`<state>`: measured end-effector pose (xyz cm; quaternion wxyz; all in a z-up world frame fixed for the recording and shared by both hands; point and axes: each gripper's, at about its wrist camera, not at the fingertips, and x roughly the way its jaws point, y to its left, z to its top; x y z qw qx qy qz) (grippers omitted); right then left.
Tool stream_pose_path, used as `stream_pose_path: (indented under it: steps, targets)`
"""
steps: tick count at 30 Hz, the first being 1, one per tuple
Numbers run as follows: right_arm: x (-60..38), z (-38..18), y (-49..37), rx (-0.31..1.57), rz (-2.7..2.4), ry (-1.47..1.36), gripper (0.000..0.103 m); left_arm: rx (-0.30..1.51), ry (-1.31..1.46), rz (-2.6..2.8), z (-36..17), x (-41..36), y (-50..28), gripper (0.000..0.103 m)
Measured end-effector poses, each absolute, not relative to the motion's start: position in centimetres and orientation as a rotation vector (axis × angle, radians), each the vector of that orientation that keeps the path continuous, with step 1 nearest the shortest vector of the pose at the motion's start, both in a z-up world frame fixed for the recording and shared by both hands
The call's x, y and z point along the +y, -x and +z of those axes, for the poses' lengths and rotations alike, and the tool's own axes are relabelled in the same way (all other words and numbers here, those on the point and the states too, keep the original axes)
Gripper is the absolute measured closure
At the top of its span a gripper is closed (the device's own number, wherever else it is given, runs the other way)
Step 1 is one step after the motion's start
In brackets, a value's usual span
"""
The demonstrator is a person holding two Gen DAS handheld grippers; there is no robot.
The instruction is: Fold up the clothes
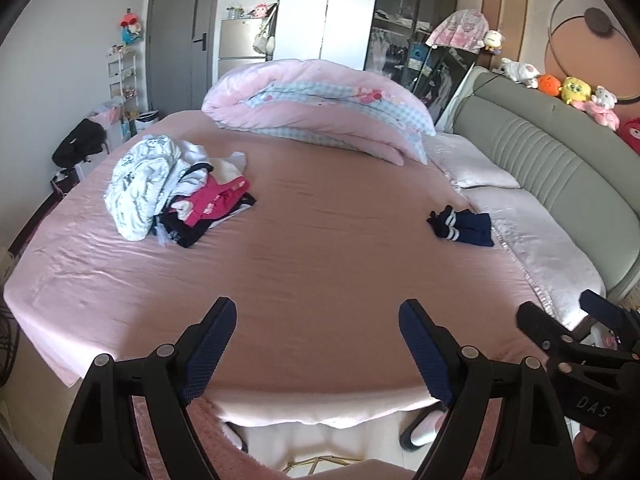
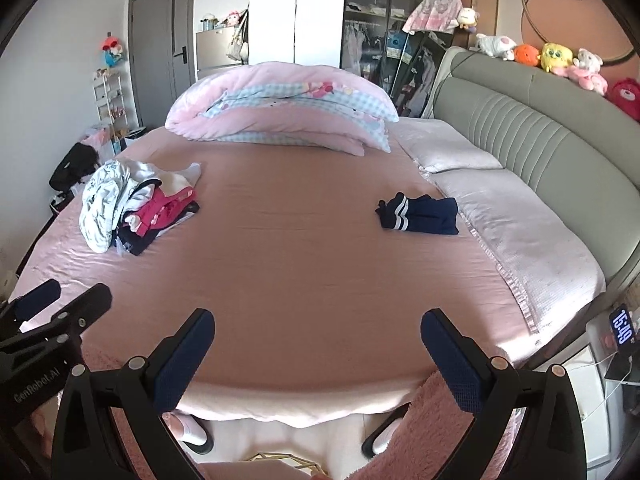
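Note:
A heap of unfolded clothes, white, pink and dark, lies on the left side of the pink bed. A folded navy garment with white stripes rests on the right, by the pale pillows. My left gripper hovers open over the bed's near edge, nothing between its fingers. My right gripper is open too, empty, above the same edge. Each gripper shows at the side of the other's view: the right gripper and the left gripper.
A rolled pink quilt sits at the far side of the bed. A grey padded headboard with plush toys runs along the right. A clock stands on the nightstand. The person's slippered feet stand at the bed's foot.

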<state>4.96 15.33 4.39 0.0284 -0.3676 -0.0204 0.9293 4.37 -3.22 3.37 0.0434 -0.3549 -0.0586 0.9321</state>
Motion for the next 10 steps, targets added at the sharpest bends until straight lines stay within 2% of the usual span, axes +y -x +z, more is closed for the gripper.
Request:
stream_pose_path:
  steps: [10]
  targets:
    - [15.22, 3.79, -4.36, -0.05, 2.885, 1.175, 0.0, -0.196, 1.1, 2.849, 2.62, -2.71, -4.09, 0.018]
